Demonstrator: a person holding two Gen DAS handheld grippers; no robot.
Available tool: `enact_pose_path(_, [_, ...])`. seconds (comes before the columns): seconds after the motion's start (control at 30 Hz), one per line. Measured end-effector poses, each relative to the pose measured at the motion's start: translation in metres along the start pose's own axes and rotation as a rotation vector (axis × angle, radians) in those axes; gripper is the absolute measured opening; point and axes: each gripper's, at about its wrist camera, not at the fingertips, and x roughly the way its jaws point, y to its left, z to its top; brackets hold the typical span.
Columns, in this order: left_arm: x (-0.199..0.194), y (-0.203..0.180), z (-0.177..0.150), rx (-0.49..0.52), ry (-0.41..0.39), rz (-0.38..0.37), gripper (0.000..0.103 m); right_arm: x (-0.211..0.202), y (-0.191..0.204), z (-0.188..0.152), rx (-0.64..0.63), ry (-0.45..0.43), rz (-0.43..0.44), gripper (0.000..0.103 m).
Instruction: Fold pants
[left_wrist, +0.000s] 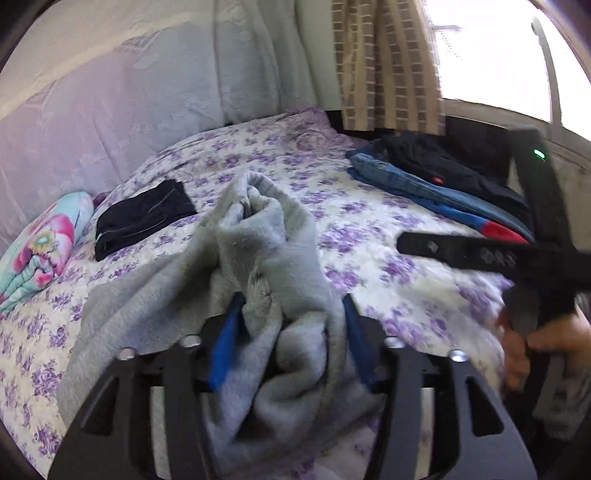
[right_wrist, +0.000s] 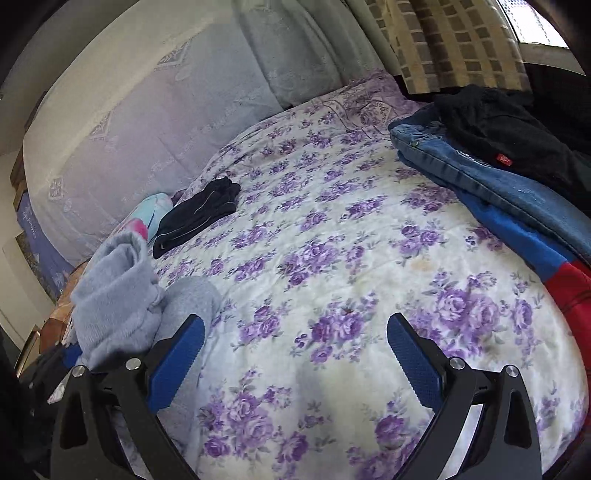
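Grey fleece pants (left_wrist: 266, 266) are bunched between the blue fingers of my left gripper (left_wrist: 293, 306), which is shut on them and holds them up above the floral bedspread (left_wrist: 369, 229). In the right wrist view the same grey pants (right_wrist: 114, 291) hang at the far left, beside the left finger. My right gripper (right_wrist: 295, 332) is open and empty over the bedspread (right_wrist: 332, 240). It also shows in the left wrist view (left_wrist: 480, 254) at the right, held by a hand.
Folded black pants (left_wrist: 144, 218) lie at the left of the bed, also in the right wrist view (right_wrist: 195, 216). A pile of jeans and dark clothes (right_wrist: 498, 177) sits at the right. A floral pillow (left_wrist: 40, 251) lies at the left edge.
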Motion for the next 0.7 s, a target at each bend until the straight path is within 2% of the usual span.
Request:
enact_pose_path(0.03, [-0.006, -0.001, -0.003, 0.005, 0.005, -0.053, 0.078, -0.001, 0.001, 0.003, 0.003, -0.007, 0.013, 0.099])
enact_pose_path(0.07, [-0.011, -0.002, -0.006, 0.011, 0.006, -0.075, 0.081, -0.002, 0.004, 0.006, 0.001, -0.014, 0.027, 0.099])
enact_pose_path(0.17, [-0.027, -0.001, -0.011, 0.031, -0.008, -0.085, 0.081, -0.012, 0.033, 0.027, -0.058, -0.065, 0.086, 0.099])
enact_pose_path(0.27, [-0.043, 0.028, -0.002, -0.086, -0.045, -0.106, 0.084, -0.021, 0.081, 0.050, -0.182, -0.106, 0.157, 0.099])
enact_pose_path(0.33, [-0.049, 0.052, 0.008, -0.172, -0.069, -0.089, 0.087, -0.013, 0.116, 0.062, -0.288, -0.070, 0.180, 0.099])
enact_pose_path(0.4, [-0.047, 0.077, 0.015, -0.244, -0.063, -0.043, 0.087, 0.001, 0.143, 0.066, -0.369, -0.027, 0.169, 0.099])
enact_pose_path(0.47, [-0.040, 0.096, 0.014, -0.294, -0.016, -0.008, 0.087, 0.019, 0.159, 0.061, -0.436, 0.021, 0.107, 0.099])
enact_pose_path(0.57, [-0.025, 0.110, -0.001, -0.318, 0.084, 0.007, 0.087, 0.036, 0.139, 0.041, -0.436, 0.091, 0.038, 0.099])
enact_pose_path(0.63, [-0.006, 0.107, -0.019, -0.284, 0.169, -0.008, 0.087, 0.044, 0.103, 0.025, -0.346, 0.142, 0.013, 0.099])
enact_pose_path(0.7, [0.001, 0.088, -0.039, -0.223, 0.174, 0.000, 0.088, 0.054, 0.074, 0.011, -0.272, 0.206, 0.046, 0.099])
